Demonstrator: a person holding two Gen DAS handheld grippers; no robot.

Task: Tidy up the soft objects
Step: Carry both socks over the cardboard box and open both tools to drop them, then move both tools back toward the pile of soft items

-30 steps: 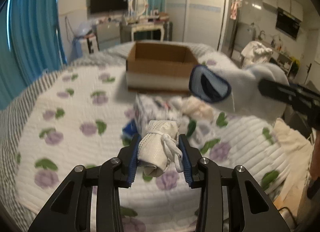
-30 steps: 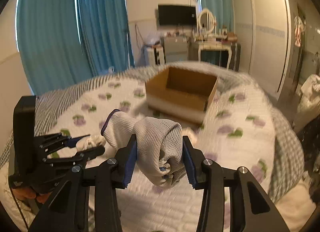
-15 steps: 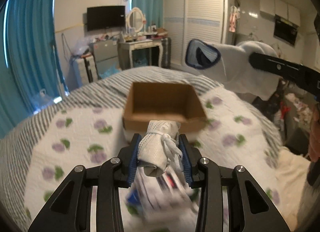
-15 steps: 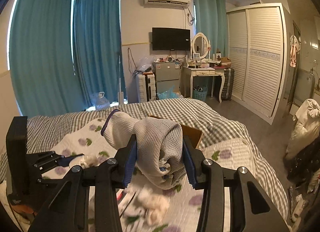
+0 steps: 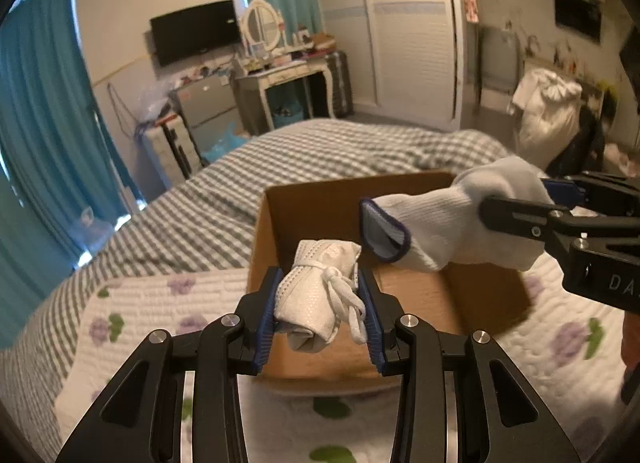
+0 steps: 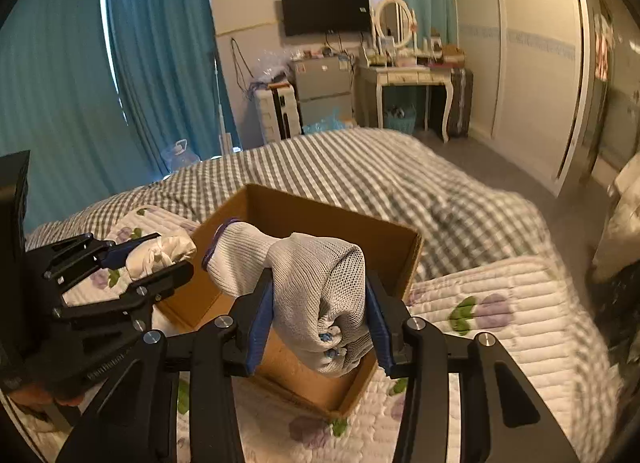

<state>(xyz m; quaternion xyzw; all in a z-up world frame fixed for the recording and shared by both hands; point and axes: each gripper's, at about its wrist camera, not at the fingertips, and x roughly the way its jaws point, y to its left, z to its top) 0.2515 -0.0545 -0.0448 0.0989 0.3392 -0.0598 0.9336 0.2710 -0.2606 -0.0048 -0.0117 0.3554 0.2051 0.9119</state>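
My left gripper is shut on a rolled white cloth bundle tied with a white lace, held over the near left part of an open cardboard box. My right gripper is shut on a balled grey-white knit glove with a blue-edged cuff, hanging above the same box. In the left wrist view the glove and right gripper reach in from the right above the box. In the right wrist view the left gripper with its bundle sits at the box's left edge.
The box rests on a white quilt with purple flowers over a grey checked blanket. Beyond the bed stand teal curtains, a vanity table, a small fridge and a wardrobe. A white bag sits at the right.
Both grippers have travelled forward across the bed with their loads, from over the scattered items to above the cardboard box. The box now lies directly under both loads.
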